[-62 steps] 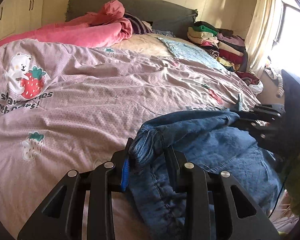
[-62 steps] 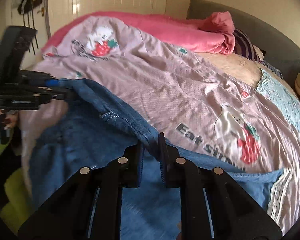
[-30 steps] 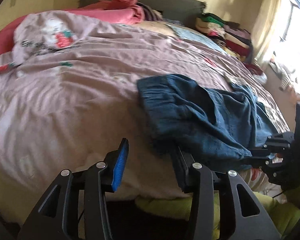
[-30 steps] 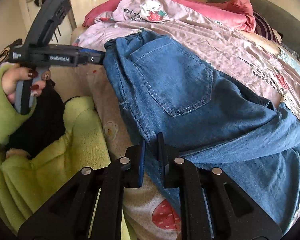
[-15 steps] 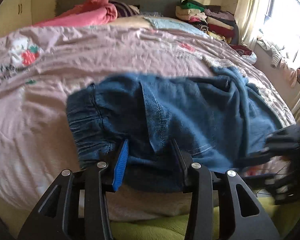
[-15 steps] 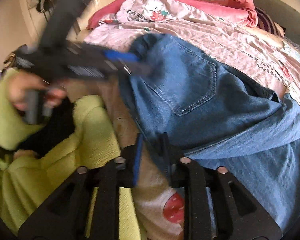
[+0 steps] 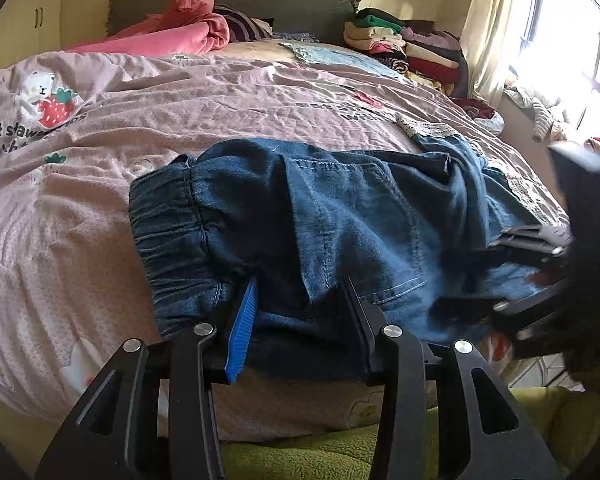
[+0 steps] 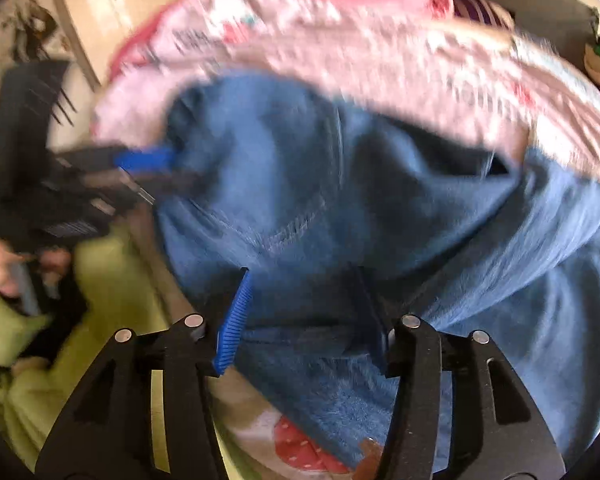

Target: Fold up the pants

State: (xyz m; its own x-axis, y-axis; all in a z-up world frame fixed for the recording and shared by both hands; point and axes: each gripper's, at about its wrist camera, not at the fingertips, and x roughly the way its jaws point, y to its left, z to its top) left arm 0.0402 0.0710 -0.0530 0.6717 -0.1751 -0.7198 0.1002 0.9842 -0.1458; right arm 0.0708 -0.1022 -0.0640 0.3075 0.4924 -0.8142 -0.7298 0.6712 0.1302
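pants [image 7: 340, 216] lie on the near edge of the bed, on the pink strawberry quilt [image 7: 220, 96], laid sideways: elastic waistband [image 7: 172, 232] to the left in the left wrist view, seat and back pocket in the middle, legs bunched off to the right.

left gripper [image 7: 300, 312]: your jaws stand spread, with the near hem of the denim between them. the pads do not look pressed on the cloth, so i read it as loose, not pinched.

right gripper [image 8: 304, 312]: jaws have just been opening. denim lies between them, nothing clamped. this view is badly blurred, so contact with the cloth cannot be read finely.

risks from here, as judgement:
- the near edge of the pants hangs at the mattress rim above your green sleeve [image 8: 12, 400]. with neither gripper holding, a nudge from either finger could drag the cloth off the bed.
- the legs are crumpled on the right; if you fold now, the wrinkles get trapped and the fold comes out lopsided.
- closing where the left jaws sit may catch one layer only, or the quilt with it, because the denim is doubled there.
- the two grippers sit near each other along the same edge; a hasty regrasp could knock them together.
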